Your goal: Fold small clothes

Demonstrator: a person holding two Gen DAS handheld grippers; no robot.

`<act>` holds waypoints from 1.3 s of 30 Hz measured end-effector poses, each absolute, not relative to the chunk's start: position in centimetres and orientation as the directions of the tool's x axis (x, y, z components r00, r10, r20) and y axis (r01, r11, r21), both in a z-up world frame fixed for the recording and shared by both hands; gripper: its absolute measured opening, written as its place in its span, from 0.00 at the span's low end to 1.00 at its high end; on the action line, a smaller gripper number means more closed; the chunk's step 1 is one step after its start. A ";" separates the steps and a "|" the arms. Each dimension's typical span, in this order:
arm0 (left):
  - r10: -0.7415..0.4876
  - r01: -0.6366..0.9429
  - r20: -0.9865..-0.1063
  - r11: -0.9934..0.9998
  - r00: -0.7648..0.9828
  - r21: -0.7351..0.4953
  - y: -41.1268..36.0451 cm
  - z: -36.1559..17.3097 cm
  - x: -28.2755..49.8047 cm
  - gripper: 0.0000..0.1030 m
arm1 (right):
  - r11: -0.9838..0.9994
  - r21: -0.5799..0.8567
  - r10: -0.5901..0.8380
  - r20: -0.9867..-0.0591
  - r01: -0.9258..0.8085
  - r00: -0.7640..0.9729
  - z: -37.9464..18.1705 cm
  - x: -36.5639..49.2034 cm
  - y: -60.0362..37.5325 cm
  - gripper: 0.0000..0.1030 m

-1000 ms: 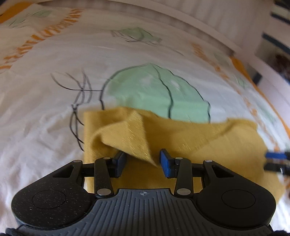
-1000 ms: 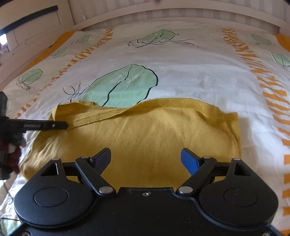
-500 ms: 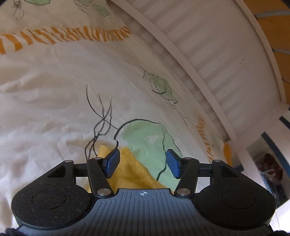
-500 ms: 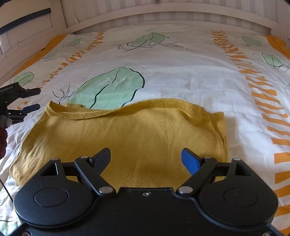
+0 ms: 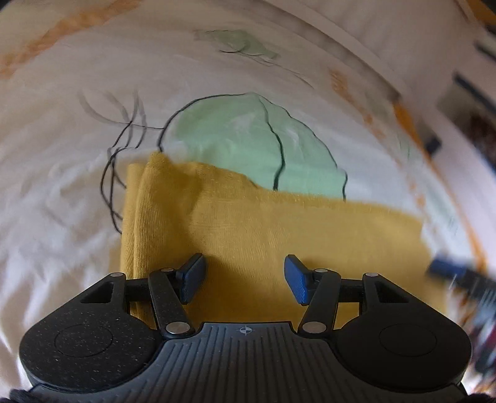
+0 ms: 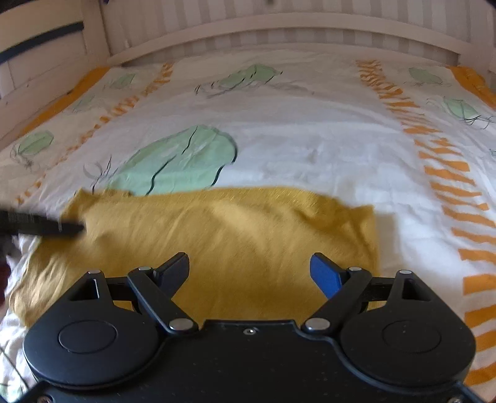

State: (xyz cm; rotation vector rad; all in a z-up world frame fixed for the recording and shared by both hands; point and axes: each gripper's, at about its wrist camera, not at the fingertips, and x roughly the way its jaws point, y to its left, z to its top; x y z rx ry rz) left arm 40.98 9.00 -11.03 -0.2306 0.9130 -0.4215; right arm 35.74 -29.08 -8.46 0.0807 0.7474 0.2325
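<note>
A mustard-yellow knit garment [image 6: 223,241] lies flat on the bed, folded into a wide rectangle. In the left wrist view the garment [image 5: 263,229] has a doubled fold along its left edge. My left gripper [image 5: 245,279] is open and empty, just above the garment's left part. It also shows in the right wrist view [image 6: 62,228] as a blurred dark bar over the garment's left edge. My right gripper [image 6: 249,272] is open and empty over the garment's near middle. It also shows blurred at the right edge of the left wrist view [image 5: 458,272].
The bed cover [image 6: 310,139] is white with green leaf prints and orange striped bands. A white slatted headboard [image 6: 279,28] stands at the far end. A white side rail [image 6: 40,68] runs along the left.
My left gripper let go of the garment's folded corner, swung up and away, then came back down over the left part, jaws wider. The raised corner now lies flat. My right gripper stayed open.
</note>
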 end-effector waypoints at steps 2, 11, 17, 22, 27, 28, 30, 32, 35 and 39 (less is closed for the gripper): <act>-0.425 0.287 -0.730 0.904 0.535 -0.316 8.4 -11.0 40.4 0.53 | 0.971 0.162 0.239 -0.647 -0.175 0.724 -8.2 36.3 -30.0 0.83; -0.439 0.262 -0.720 0.898 0.537 -0.353 8.9 -11.2 40.3 0.54 | 0.977 0.204 0.180 -0.638 -0.061 0.749 -9.5 38.0 -34.5 0.47; -0.433 0.267 -0.721 0.901 0.540 -0.341 8.6 -11.0 40.1 0.55 | 0.979 0.198 0.171 -0.621 -0.058 0.765 -10.0 39.0 -35.7 0.48; -0.433 0.269 -0.722 0.901 0.540 -0.339 8.6 -11.0 40.1 0.56 | 0.980 0.159 0.189 -0.601 -0.116 0.777 -10.0 39.2 -34.8 0.48; -0.431 0.267 -0.722 0.902 0.542 -0.339 8.5 -11.1 40.1 0.56 | 0.981 0.106 0.191 -0.623 -0.160 0.759 -10.8 39.2 -33.7 0.48; -0.431 0.266 -0.722 0.903 0.542 -0.338 8.5 -11.1 40.1 0.56 | 0.982 0.108 0.190 -0.626 -0.158 0.756 -10.9 39.2 -33.6 0.49; -0.429 0.266 -0.722 0.903 0.542 -0.337 8.5 -11.1 40.1 0.56 | 0.981 0.121 0.194 -0.632 -0.152 0.751 -11.2 39.3 -33.7 0.49; -0.428 0.267 -0.723 0.903 0.542 -0.335 8.5 -11.1 40.1 0.56 | 0.980 0.130 0.200 -0.639 -0.152 0.743 -11.2 39.3 -33.8 0.47; -0.427 0.267 -0.723 0.904 0.544 -0.333 8.4 -11.2 40.2 0.57 | 0.979 0.118 0.201 -0.640 -0.163 0.741 -10.9 39.1 -33.4 0.10; -0.423 0.263 -0.723 0.906 0.547 -0.331 8.4 -11.1 40.2 0.57 | 0.997 0.039 0.072 -0.640 -0.062 0.765 -10.3 39.2 -34.1 0.09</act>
